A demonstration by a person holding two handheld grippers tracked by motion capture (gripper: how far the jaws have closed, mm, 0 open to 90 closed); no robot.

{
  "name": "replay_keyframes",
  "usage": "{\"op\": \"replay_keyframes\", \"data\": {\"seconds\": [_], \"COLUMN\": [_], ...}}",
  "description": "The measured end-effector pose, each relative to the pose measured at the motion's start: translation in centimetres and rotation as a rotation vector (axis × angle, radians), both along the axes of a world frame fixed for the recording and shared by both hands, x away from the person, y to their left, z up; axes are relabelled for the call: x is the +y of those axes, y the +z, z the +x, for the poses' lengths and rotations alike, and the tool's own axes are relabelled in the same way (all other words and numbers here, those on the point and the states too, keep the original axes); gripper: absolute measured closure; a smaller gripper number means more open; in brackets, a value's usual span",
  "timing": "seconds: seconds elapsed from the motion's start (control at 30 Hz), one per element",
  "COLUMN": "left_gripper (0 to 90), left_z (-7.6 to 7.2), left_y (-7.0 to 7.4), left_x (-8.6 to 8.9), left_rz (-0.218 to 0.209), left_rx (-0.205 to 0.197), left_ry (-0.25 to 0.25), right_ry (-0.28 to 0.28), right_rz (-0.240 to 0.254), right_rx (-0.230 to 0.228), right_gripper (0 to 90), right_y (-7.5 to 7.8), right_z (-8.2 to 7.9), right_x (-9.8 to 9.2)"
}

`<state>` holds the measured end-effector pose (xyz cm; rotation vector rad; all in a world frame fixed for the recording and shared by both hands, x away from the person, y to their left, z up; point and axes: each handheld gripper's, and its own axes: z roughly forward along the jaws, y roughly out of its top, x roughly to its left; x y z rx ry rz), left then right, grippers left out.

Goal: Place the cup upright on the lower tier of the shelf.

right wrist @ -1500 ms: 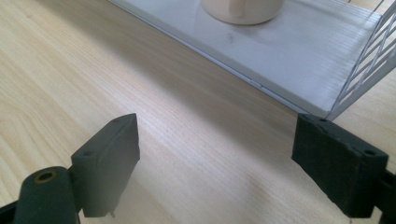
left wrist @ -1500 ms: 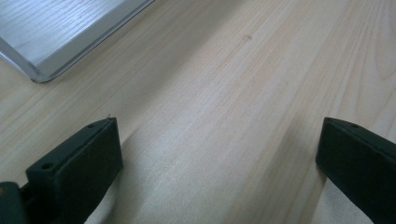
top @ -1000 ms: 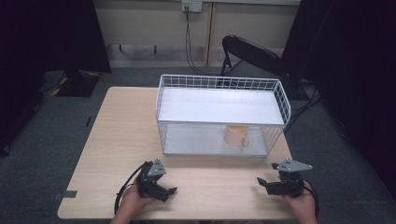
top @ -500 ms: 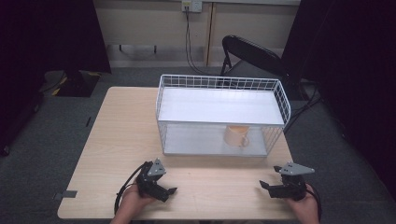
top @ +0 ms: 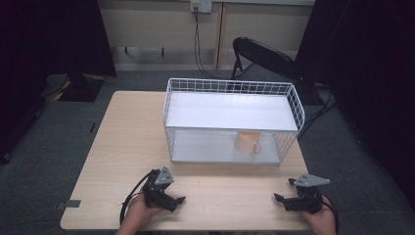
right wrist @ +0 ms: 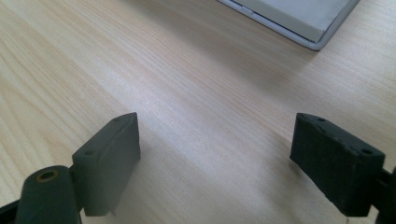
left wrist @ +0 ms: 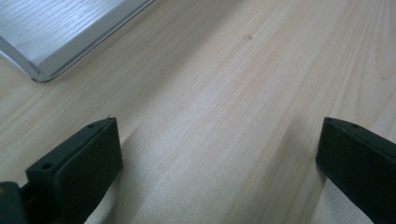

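I see my left hand-held gripper (left wrist: 219,154) spread wide over bare desk (left wrist: 224,84), the rack's grey base corner (left wrist: 51,42) ahead.

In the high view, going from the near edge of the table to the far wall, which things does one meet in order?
Left gripper and right gripper → mug inside the wire basket → black folding chair → wall socket.

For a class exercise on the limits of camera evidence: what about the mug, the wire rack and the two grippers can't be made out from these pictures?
- Mug: in the high view, the rack's upper shelf and wires cover its top; its contents are hidden.
- Wire rack: each gripper view shows just a corner of its base, cut off by the picture edge.
- Left gripper and right gripper: too small in the high view to judge the jaw gap; the gripper views show both wide open.
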<state>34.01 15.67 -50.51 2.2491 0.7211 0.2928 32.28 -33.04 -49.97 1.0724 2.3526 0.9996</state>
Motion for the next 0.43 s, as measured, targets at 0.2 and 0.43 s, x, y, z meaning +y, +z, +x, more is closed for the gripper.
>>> {"op": "replay_keyframes", "data": {"seconds": [0.2,0.43], "left_gripper": [0.0,0.0], "left_z": [0.0,-0.02], "left_y": [0.0,0.0], "left_x": [0.0,0.01], "left_rz": [0.0,0.001], "left_rx": [0.0,0.002], "left_ry": [0.0,0.002], "right_ry": [-0.004,-0.009], "right_rz": [0.019,0.021], "right_rx": [0.015,0.012], "right_gripper": [14.8,14.1], "right_y": [-0.13,-0.19], "right_z": [0.04,-0.02], "right_x": [-0.11,-0.13]}}
